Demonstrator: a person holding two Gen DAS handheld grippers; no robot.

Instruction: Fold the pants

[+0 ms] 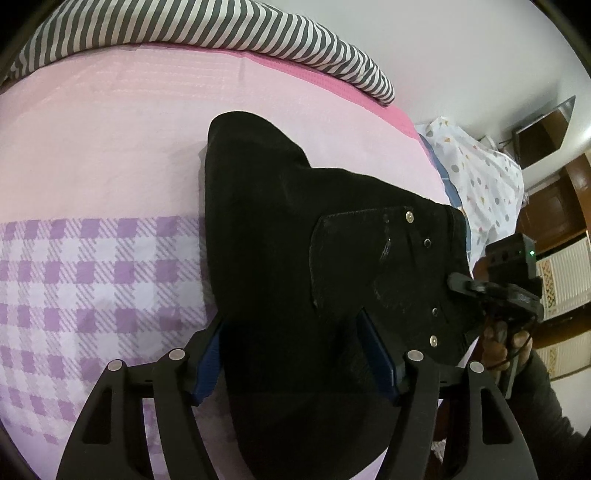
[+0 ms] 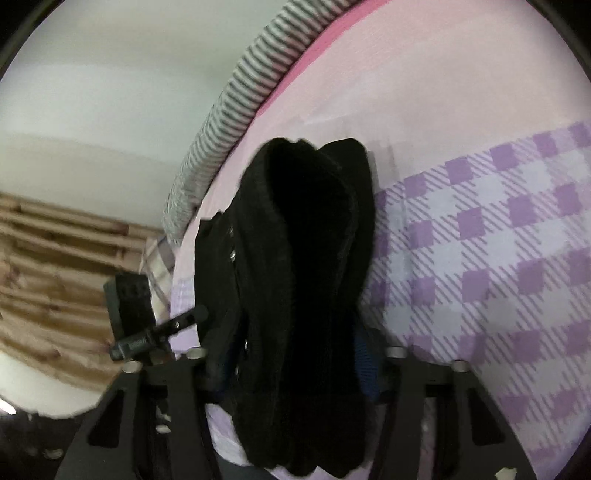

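**Ana:** Fingers first: the left gripper stands fairly wide, its blue pads on either side of the black pants at the bottom of the frame; whether they pinch I cannot tell.

**Ben:** And the right gripper?

**Ana:** Narrower, its fingers straddling a thick bunched fold; a real clamp isn't clear in that blurred view.

**Ben:** So where do the pants lie?

**Ana:** Mid-frame, on the pink and lilac checked bed sheet, with the striped bolster beyond.

**Ben:** Advice?

**Ana:** Grip every layer evenly and move both ends together, I'd say.

**Ben:** Any writing?

**Ana:** None readable; only metal rivets.
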